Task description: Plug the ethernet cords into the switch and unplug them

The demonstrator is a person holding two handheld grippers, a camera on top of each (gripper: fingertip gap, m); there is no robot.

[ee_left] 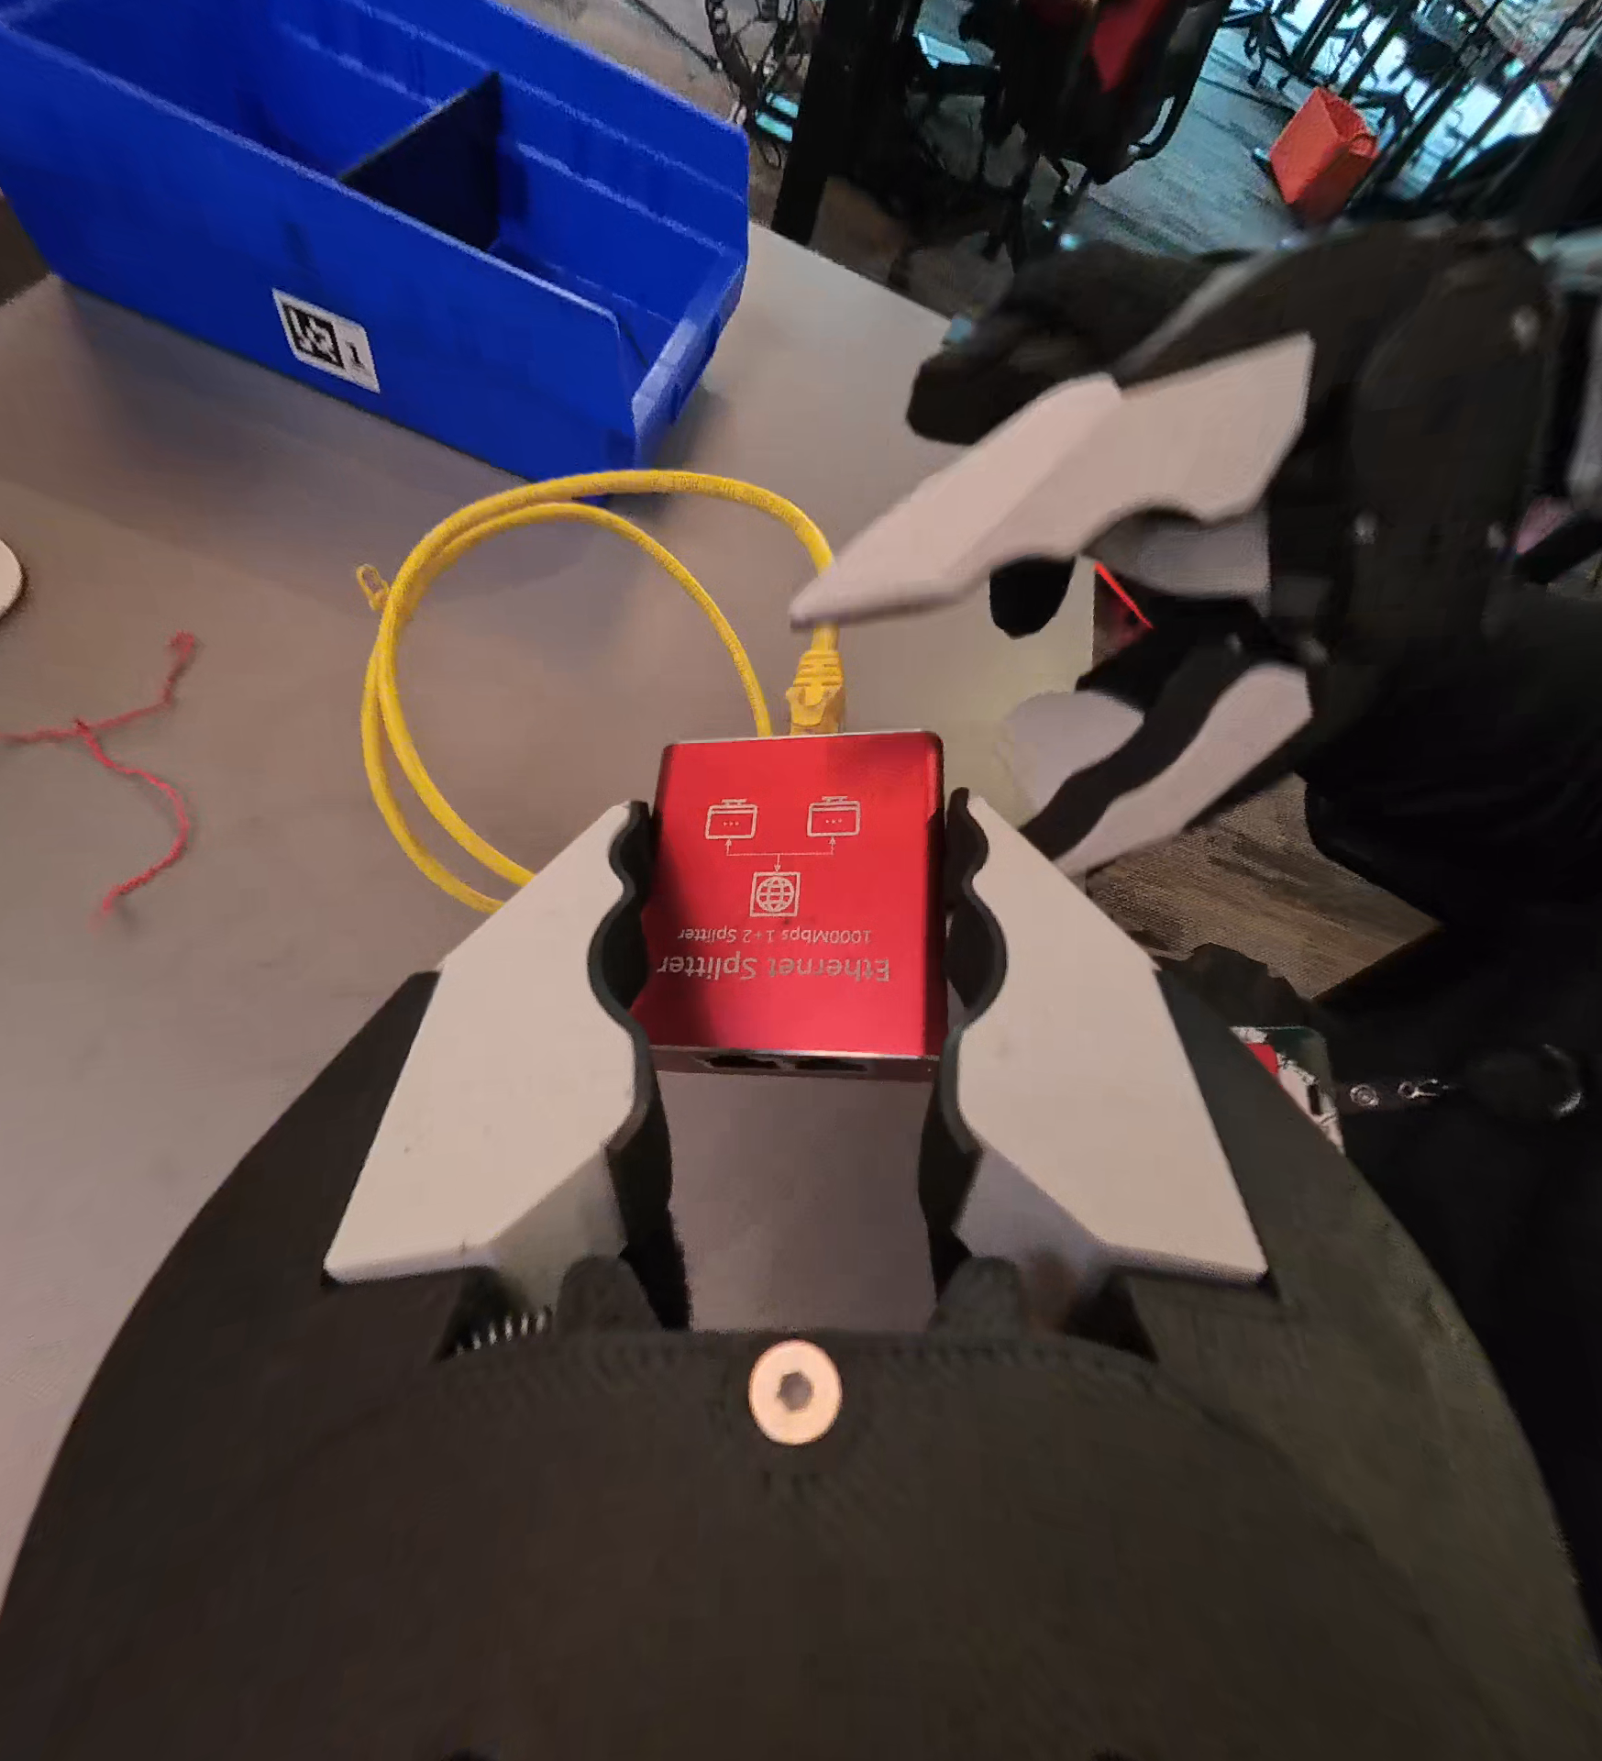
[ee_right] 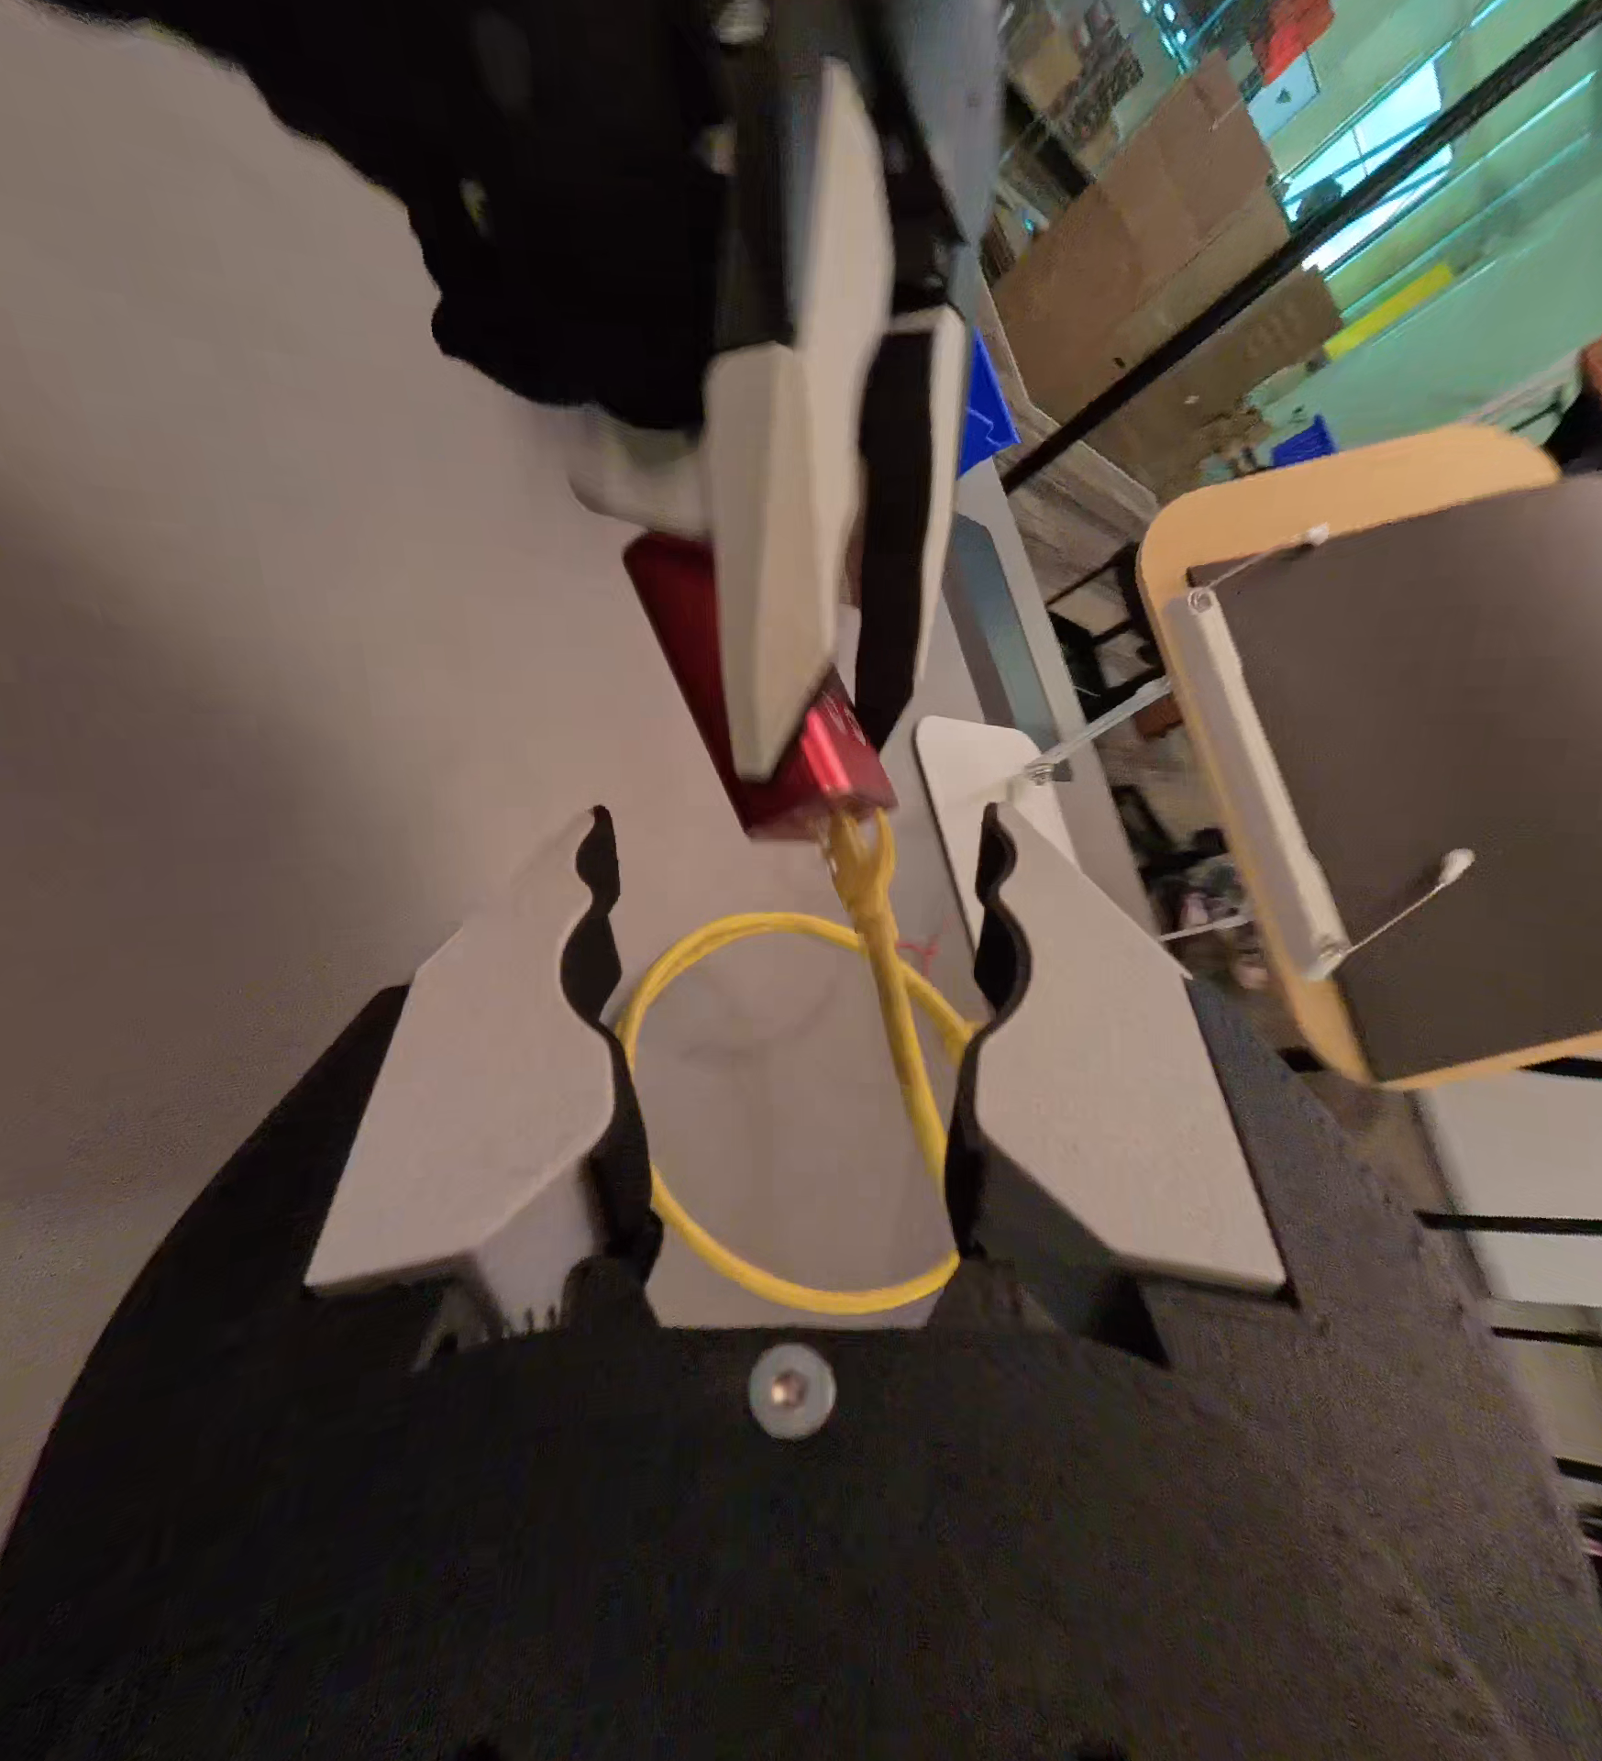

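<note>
The left gripper [ee_left: 792,810] is clamped on the sides of the red switch [ee_left: 792,896], holding it above the grey worktop [ee_left: 206,953] near its right edge. One yellow ethernet cord [ee_left: 454,591] is plugged into the switch's far end and coils on the worktop in front of a blue bin [ee_left: 378,210] at the far edge; a red thread [ee_left: 125,753] lies to the left. The right gripper [ee_right: 792,819] is spread open and empty, hovering just beside the plugged connector [ee_right: 859,862], with the cord's loop visible between its fingers [ee_right: 1063,953].
</note>
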